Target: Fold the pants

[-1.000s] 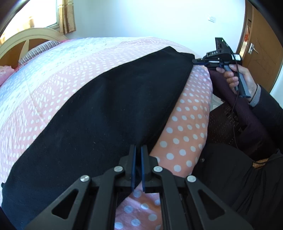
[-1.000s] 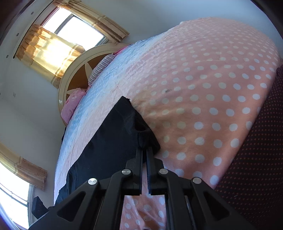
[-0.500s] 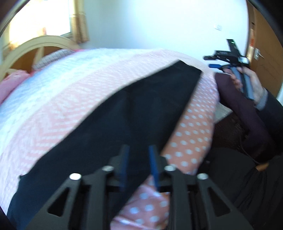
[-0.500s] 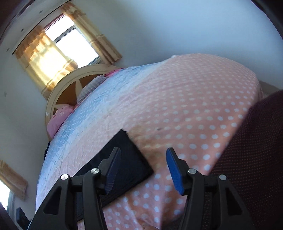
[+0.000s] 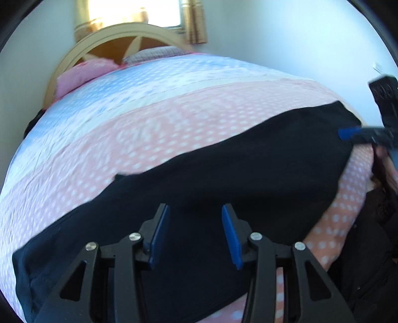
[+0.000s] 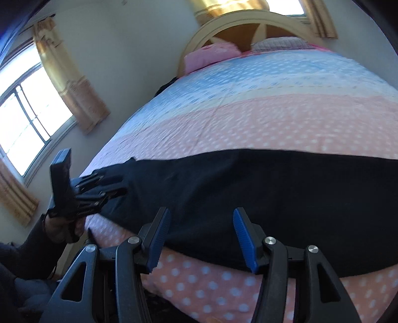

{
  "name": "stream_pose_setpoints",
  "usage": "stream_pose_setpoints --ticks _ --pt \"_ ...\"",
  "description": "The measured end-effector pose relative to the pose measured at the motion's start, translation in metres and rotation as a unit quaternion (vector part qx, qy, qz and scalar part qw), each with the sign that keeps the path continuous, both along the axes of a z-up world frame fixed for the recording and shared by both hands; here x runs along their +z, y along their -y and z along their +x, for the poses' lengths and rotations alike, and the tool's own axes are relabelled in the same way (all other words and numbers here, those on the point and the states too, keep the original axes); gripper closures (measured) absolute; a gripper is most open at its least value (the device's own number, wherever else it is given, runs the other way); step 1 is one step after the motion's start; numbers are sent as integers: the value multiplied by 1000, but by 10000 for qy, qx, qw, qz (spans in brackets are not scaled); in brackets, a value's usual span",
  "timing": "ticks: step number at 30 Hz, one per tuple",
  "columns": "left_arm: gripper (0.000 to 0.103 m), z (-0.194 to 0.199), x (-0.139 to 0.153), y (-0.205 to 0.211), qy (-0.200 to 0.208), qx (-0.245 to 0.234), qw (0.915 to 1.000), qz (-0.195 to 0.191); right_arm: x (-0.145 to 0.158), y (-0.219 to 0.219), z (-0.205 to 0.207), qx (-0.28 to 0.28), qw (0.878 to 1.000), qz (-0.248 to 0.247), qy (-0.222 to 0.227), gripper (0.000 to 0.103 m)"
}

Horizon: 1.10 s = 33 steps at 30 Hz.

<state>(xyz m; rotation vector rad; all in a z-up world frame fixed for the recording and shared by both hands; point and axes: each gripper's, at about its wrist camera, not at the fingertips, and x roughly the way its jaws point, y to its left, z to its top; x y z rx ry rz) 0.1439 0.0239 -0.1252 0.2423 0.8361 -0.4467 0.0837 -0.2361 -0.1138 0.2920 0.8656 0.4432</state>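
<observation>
Since a second ago both pinches are released: left gripper (image 5: 195,236) and right gripper (image 6: 201,239) gape empty over the black pants (image 5: 223,179), flat across the bedspread (image 5: 149,119) toward 12 o'clock. Next fold can begin.

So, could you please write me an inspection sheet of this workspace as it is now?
Surface: bed with pink polka-dot and blue quilt.
Job's things: black fabric pants, lying flat in a long band across the bed's near edge.
Clutter: pink pillow and grey checked pillow at the headboard.
Grippers: left gripper open above the pants; right gripper open above the pants; neither holds anything.
Cables: nothing seen.
Surroundings: cream arched wooden headboard, windows with yellow curtains, white walls.
</observation>
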Motion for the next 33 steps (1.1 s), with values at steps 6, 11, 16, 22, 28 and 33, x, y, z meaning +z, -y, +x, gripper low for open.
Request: stream_pose_setpoints --ticks 6,11,16,22,28,33 --pt "50 10 -10 -56 -125 732 9972 -98 -27 -33 -13 684 9951 -580 -425 48" --pt "41 14 -14 -97 -143 1303 9914 -54 -3 -40 -1 769 9956 -464 -281 48" --pt "38 7 -16 -129 -201 1614 9863 -295 -26 -56 30 1117 9870 -526 -1027 48" --pt "26 -10 -18 -138 -46 1603 9869 -153 12 -73 32 1396 9855 -843 -462 48" --pt "24 -17 -21 -155 2 1832 9827 -283 41 -98 90 1276 9894 -620 -299 49" --pt "24 -22 -21 -155 210 1866 9822 -88 27 -139 164 1363 9872 133 -815 49"
